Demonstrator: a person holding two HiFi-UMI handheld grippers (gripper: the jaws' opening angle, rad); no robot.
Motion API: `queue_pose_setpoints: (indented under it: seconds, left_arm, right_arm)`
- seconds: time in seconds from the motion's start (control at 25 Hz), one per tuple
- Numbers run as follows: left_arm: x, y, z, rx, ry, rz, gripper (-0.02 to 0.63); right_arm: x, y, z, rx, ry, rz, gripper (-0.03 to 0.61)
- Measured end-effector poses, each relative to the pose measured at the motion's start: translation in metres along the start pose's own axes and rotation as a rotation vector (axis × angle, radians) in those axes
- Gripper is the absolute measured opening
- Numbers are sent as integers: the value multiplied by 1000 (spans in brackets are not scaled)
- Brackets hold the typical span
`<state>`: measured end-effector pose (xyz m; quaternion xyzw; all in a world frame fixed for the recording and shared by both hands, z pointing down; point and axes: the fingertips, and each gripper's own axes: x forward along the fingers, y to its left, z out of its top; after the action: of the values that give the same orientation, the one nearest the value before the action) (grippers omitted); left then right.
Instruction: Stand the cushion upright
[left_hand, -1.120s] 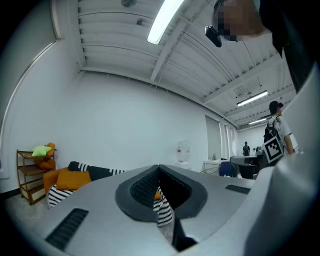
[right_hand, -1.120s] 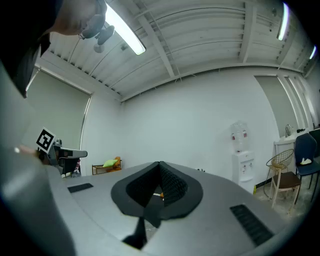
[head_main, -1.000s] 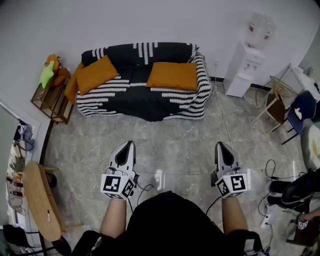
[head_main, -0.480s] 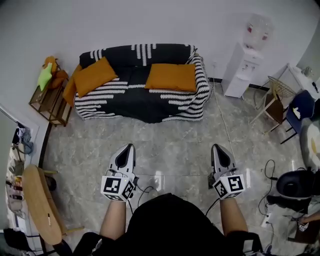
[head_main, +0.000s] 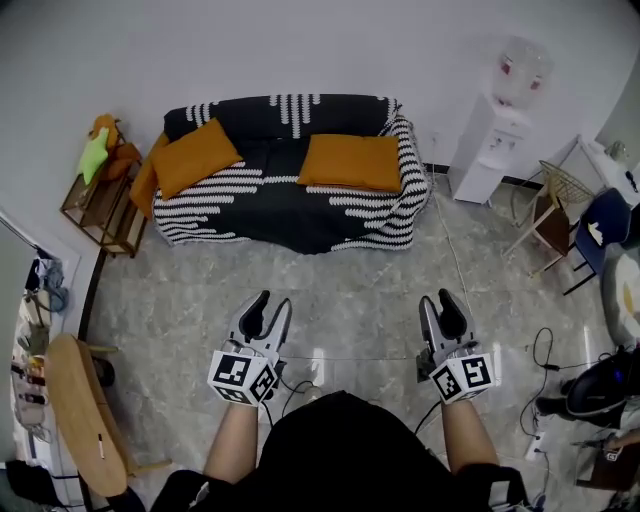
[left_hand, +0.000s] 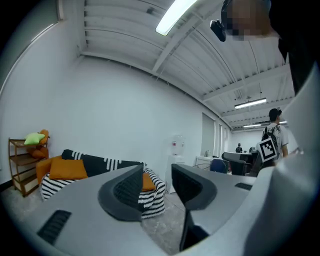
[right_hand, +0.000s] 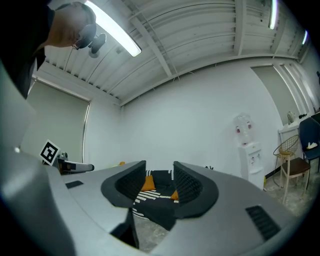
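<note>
In front of the sofa (head_main: 290, 205), the left gripper (head_main: 274, 303) and right gripper (head_main: 440, 300) are hovering empty, jaws just opening. A cushion (head_main: 352, 162) is lying flat on its seat.

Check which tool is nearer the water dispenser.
Right. The right tool is on the water dispenser's side, below it in the head view. The left tool sits farther across, in front of the sofa. Both tools' jaws have just been opening, with nothing between them.
</note>
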<state>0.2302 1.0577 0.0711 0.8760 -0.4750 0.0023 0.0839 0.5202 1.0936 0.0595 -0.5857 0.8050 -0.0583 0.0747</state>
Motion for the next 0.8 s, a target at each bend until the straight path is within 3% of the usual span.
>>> queue_pose_setpoints:
  seconds: [0.04, 0.12, 0.4, 0.52, 0.8]
  left_arm:
    - [1, 3, -1, 3, 11, -7, 206]
    - [2, 10, -1, 13, 21, -15, 252]
    - [-2, 41, -1, 57, 55, -50, 282]
    - [-1, 59, -7, 37, 72, -49, 282]
    - [29, 73, -10, 34, 95, -68, 273]
  right_arm:
    - [4, 4, -1, 0, 1, -3, 214]
    - [14, 12, -3, -3, 5, -16, 268]
    - [44, 49, -14, 16, 27, -28, 282]
    - [53, 61, -21, 0, 41, -13, 282]
    - [79, 30, -25, 6, 52, -50, 282]
